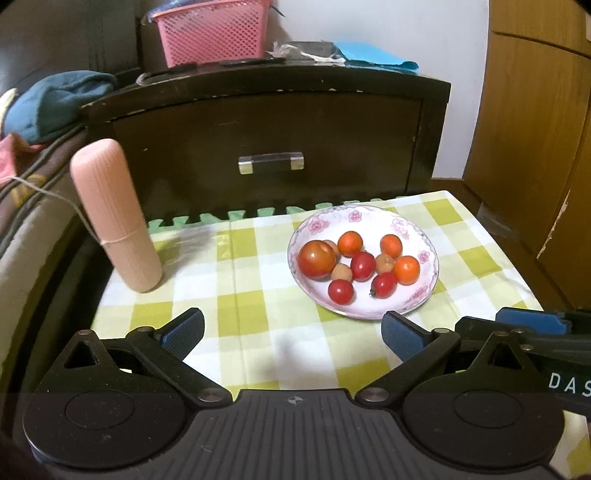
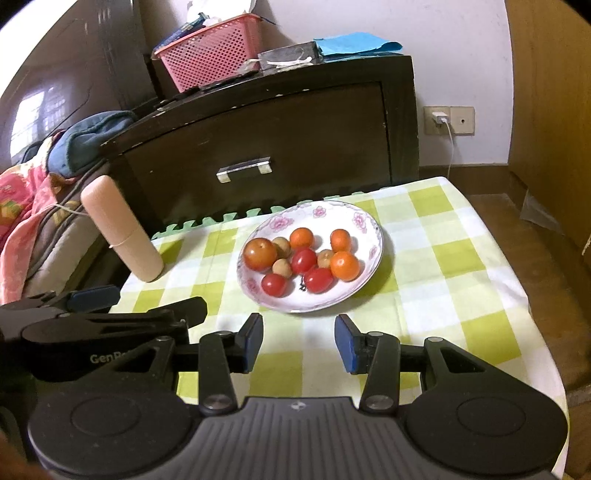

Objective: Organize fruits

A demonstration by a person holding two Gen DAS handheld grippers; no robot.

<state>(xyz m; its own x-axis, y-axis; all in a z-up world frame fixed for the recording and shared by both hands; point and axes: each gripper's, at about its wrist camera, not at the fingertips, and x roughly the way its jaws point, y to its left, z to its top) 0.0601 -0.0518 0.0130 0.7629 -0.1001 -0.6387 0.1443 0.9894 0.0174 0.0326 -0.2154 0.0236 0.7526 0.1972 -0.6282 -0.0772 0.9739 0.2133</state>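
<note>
A white flowered plate [image 1: 424, 291] [image 2: 364, 221] rests on the green checked cloth. It holds a big tomato [image 1: 316, 258] [image 2: 260, 254], several cherry tomatoes [image 1: 340, 291] [image 2: 274, 284], small oranges [image 1: 406, 270] [image 2: 344, 265] and pale brown fruits [image 1: 341, 273] [image 2: 281, 267]. My left gripper [image 1: 291, 334] is open and empty, hovering short of the plate's near left. My right gripper [image 2: 299, 345] is also open, just short of the plate's near rim, with nothing between its fingers. Each gripper shows at the edge of the other's view.
A tall pink ribbed bottle [image 1: 114, 216] [image 2: 123, 230] stands at the cloth's left edge, with a string around it. A dark wooden cabinet [image 1: 266, 125] [image 2: 258, 122] rises behind the table, with a pink basket [image 1: 214, 31] [image 2: 210, 51] on top. Bedding lies left.
</note>
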